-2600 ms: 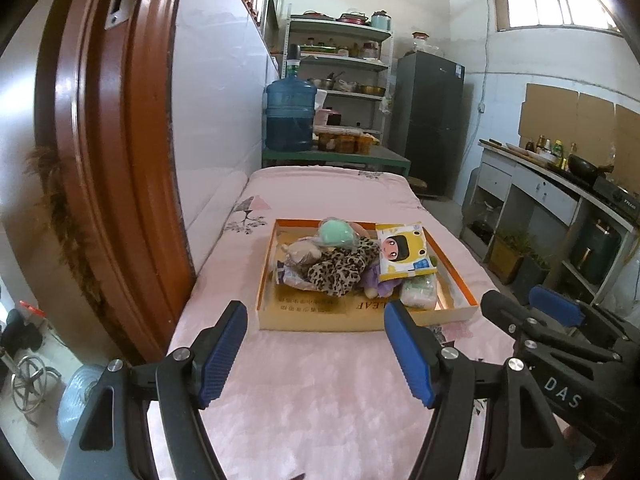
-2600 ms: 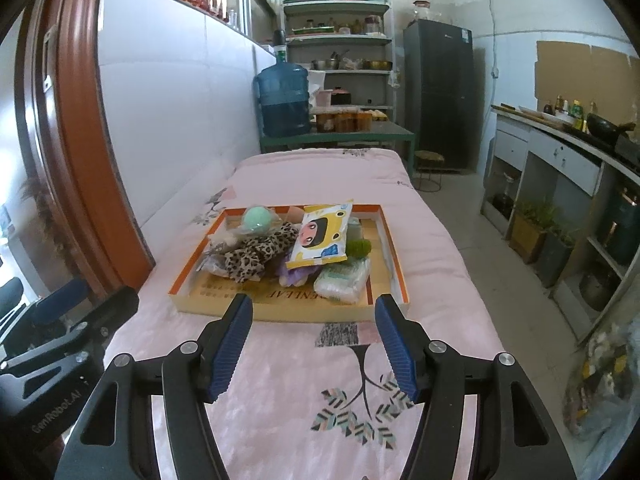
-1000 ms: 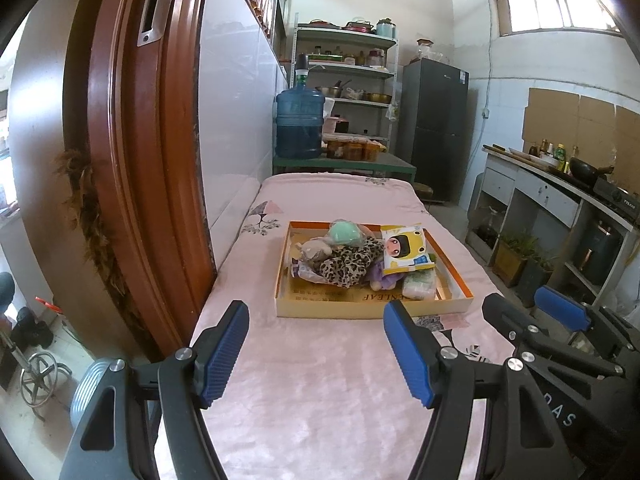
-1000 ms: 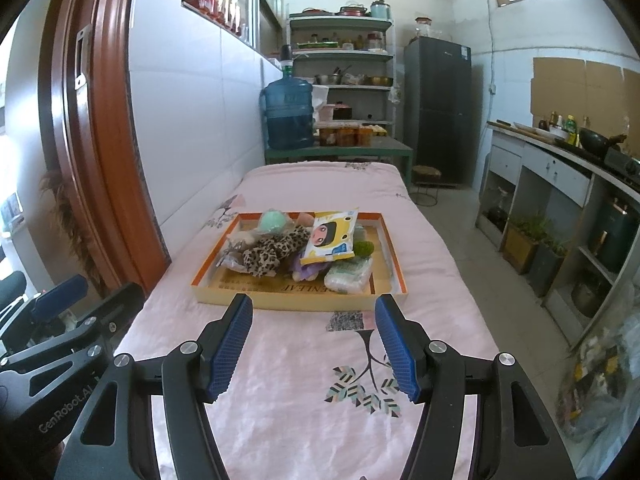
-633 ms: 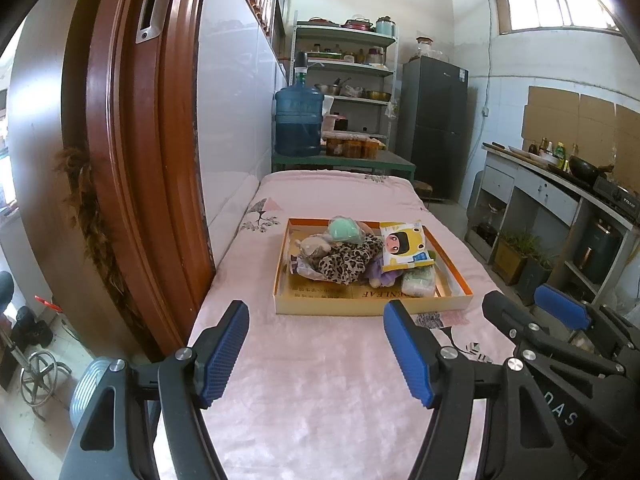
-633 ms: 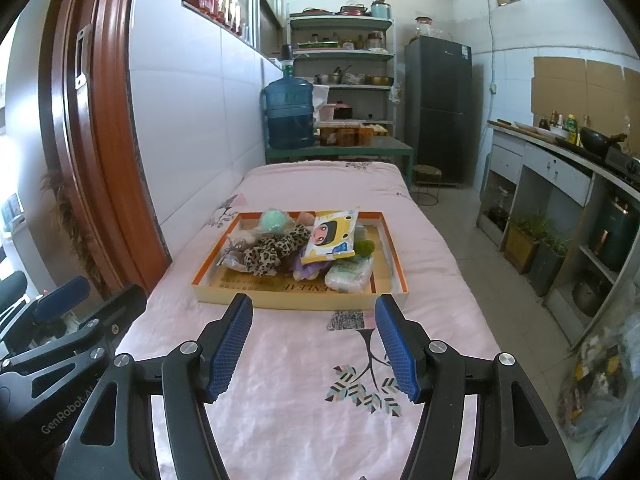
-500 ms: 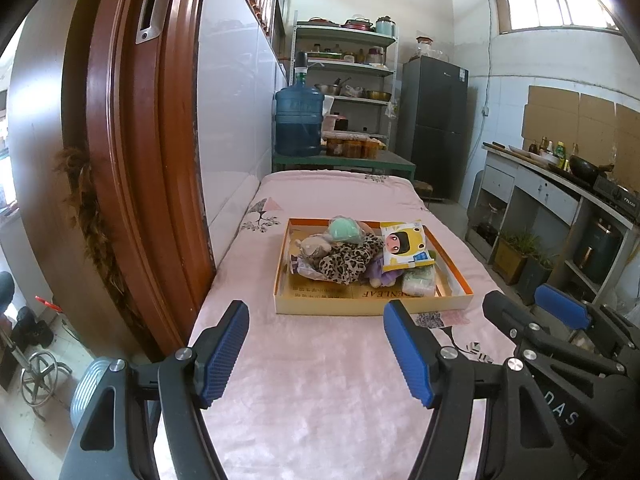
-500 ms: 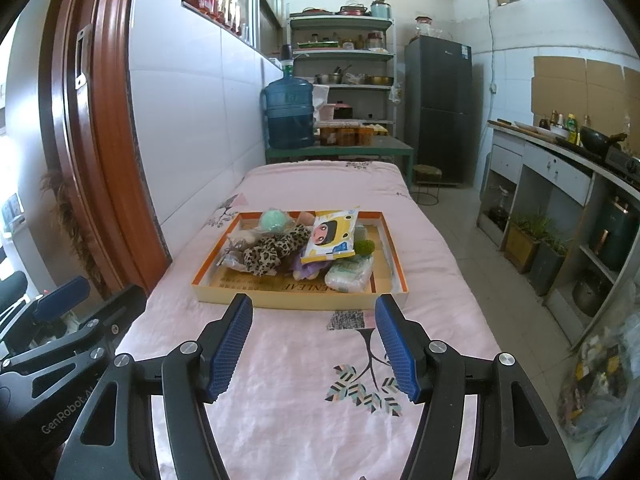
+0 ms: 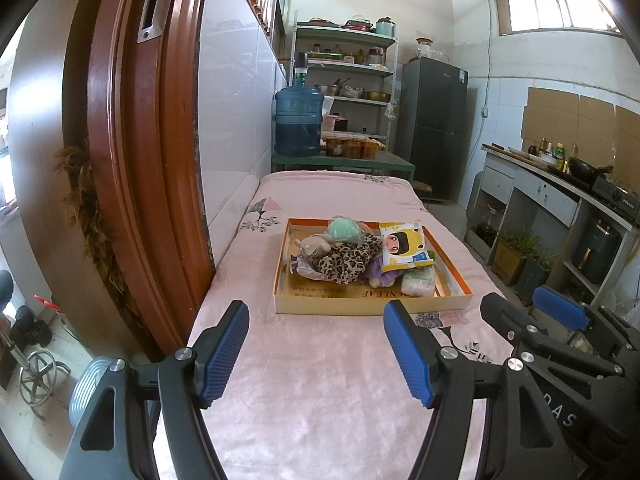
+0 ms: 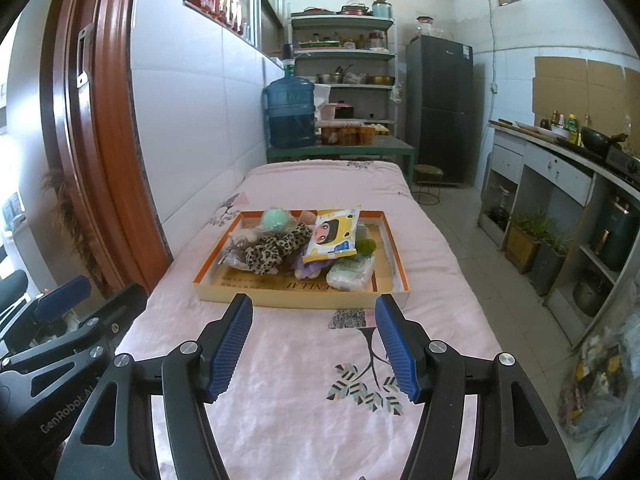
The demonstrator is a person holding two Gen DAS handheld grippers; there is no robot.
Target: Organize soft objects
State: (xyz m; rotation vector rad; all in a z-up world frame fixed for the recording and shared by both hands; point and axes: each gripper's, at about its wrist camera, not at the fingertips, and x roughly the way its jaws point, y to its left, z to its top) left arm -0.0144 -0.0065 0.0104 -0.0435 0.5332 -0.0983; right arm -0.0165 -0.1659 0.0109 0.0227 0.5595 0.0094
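While both grippers hang over the near end of the pink bedspread (image 9: 320, 380), neither grips anything: left gripper (image 9: 316, 354) jaws spread wide, nothing between the blue pads (image 9: 222, 354); right gripper (image 10: 314, 346) same, jaws apart and empty. Both point slightly down toward the tray (image 10: 280, 296), which sits mid-bed, well apart from the fingertips.

Soft stuff is all piled in the tray:
- leopard-print cloth (image 10: 272, 250) in the middle, draped over other items
- mint-green ball (image 10: 276, 218) at the back left
- beige plush (image 9: 312, 246) at the left, partly under the leopard cloth
- yellow cartoon-face pack (image 10: 332, 236) on top, tilted, right of centre
- purple item (image 9: 378, 272) under the pack, mostly hidden
- white wrapped pack (image 10: 350, 272) at the front right
- small green fuzzy ball (image 10: 365, 246) just behind the white pack

Right part of the tray floor is bare. Bed runs along the tiled wall (image 9: 232, 120); water jug (image 10: 290, 114) on a table beyond its far end. Each gripper shows in the other's view, side by side, not touching.
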